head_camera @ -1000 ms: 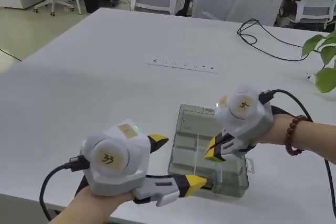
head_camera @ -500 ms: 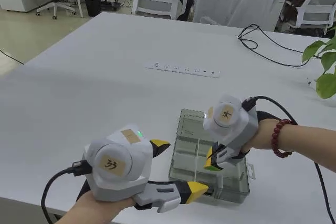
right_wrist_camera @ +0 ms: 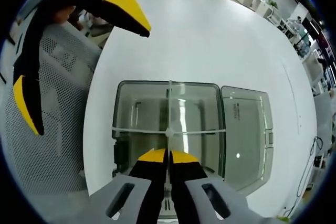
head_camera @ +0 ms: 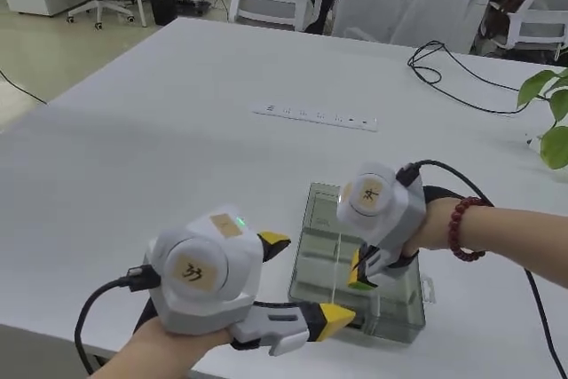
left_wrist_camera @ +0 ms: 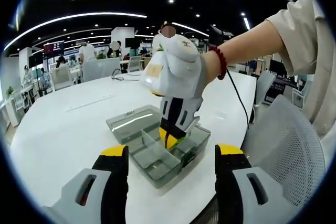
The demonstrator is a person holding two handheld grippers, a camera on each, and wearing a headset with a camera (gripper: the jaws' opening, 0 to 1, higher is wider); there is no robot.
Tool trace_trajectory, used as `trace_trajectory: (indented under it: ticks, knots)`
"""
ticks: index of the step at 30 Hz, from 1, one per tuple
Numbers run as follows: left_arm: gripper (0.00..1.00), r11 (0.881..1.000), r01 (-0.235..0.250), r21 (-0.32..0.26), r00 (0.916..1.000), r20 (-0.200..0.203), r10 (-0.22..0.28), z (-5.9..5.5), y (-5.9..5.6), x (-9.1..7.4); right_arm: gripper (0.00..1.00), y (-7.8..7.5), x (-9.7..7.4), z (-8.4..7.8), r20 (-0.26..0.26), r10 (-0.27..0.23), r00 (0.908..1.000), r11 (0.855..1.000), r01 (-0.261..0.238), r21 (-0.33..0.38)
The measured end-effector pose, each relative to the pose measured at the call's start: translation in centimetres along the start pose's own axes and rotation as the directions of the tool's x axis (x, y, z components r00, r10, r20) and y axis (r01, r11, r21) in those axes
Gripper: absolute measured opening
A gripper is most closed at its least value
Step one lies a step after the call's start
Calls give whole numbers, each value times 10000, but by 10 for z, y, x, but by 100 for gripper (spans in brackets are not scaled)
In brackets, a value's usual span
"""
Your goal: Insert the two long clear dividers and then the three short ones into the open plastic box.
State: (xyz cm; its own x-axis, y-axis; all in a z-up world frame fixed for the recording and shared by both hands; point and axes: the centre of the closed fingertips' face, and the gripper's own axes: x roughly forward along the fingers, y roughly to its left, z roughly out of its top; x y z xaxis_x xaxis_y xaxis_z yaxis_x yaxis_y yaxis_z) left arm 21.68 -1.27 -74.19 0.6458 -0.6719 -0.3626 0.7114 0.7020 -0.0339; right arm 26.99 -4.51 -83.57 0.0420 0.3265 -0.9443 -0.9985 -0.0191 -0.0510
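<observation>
Two grippers low over the white desk [head_camera: 133, 130], both at the clear plastic box [head_camera: 383, 324]. Box near front edge of desk, lid [head_camera: 321, 206] folded open on far side.

Right gripper [head_camera: 358, 278] directly above box, pointing down into it. Jaws pressed together, apparently pinching a thin clear divider [right_wrist_camera: 169, 103] seen edge-on; too glassy to confirm the grip. In right gripper view: divider running straight away from the jaws along their own line, meeting a second divider [right_wrist_camera: 139, 130] crosswise near mid-box. Cannot tell long from short here.

Left gripper [head_camera: 308, 276] just beside box's near-left corner, jaws spread wide, holding nothing, apart from box as far as visible.

Judgement: seating step in hand, some dividers in, more to go.

Key relation for next move: slot directly below right jaws, divider's long axis in line with them, so a straight push down. Right gripper clearly nearer; left free to steady the box.

Risk: thin sheet tilting and missing the wall grooves.
</observation>
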Motion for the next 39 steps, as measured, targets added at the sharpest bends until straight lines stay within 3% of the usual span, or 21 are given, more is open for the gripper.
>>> trace_trajectory:
  ticks: [6, 12, 20, 30, 39]
  knots:
    - [68, 10000, -15, 25, 10000, -46, 16, -1, 0, 0, 9, 4, -3, 4, 402, 56, 9992, 10000, -57, 16]
    - [71, 10000, -16, 33, 10000, -86, 16, -1, -1, 1, 19, 3, -17, 13, 1146, -93, 9934, 9994, 55, 336]
    - [75, 9999, -103, -23, 9999, -111, 103, -1, 2, 1, 29, 5, -37, 10, 1563, -211, 9875, 9984, 127, 550]
    - [78, 9999, -81, -74, 9996, -258, 79, -1, 0, 0, 38, 10, -58, -12, 1705, -252, 9850, 9985, 165, 523]
    - [81, 9994, -279, -204, 9993, -239, 274, 1, 4, -4, 42, 14, -72, -42, 1759, -313, 9839, 9971, 185, 743]
